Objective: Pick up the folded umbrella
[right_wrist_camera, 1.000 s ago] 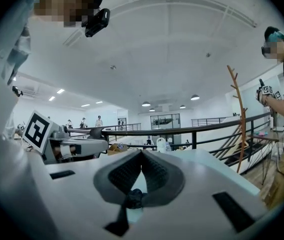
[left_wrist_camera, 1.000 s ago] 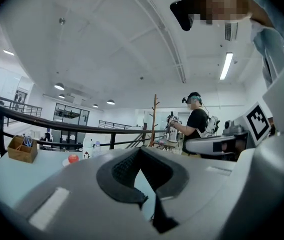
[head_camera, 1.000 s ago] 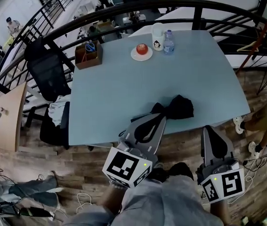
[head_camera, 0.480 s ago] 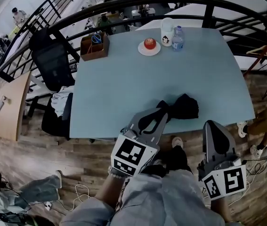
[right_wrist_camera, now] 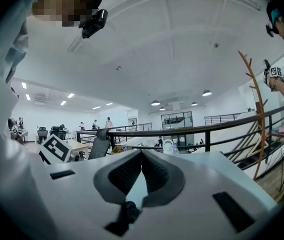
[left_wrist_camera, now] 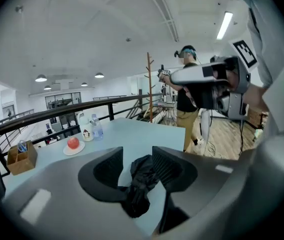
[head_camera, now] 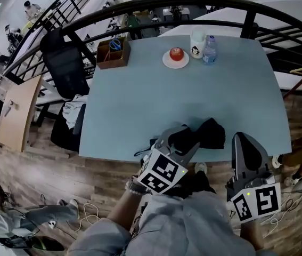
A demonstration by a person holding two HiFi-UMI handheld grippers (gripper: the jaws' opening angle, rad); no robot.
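The folded black umbrella [head_camera: 206,133] lies near the front edge of the light blue table [head_camera: 193,95]. My left gripper [head_camera: 185,136] is low over the umbrella's left end. Its jaws are opening, and the umbrella [left_wrist_camera: 140,181] lies loosely between them in the left gripper view, where the gripper [left_wrist_camera: 137,152] has a gap on the left pad's side. My right gripper [head_camera: 245,145] hovers beyond the table's front edge, to the right of the umbrella. In the right gripper view its tips [right_wrist_camera: 142,154] meet, shut, with nothing between them.
At the table's far side stand a wooden box [head_camera: 113,53], a plate with a red apple [head_camera: 176,56], a white mug [head_camera: 196,42] and a water bottle [head_camera: 210,48]. A black office chair [head_camera: 65,71] is left of the table. A dark railing [head_camera: 140,9] curves behind it.
My left gripper has dropped toward the table and its jaws have parted around the umbrella's end. The right gripper has shifted sideways a little and stays shut.
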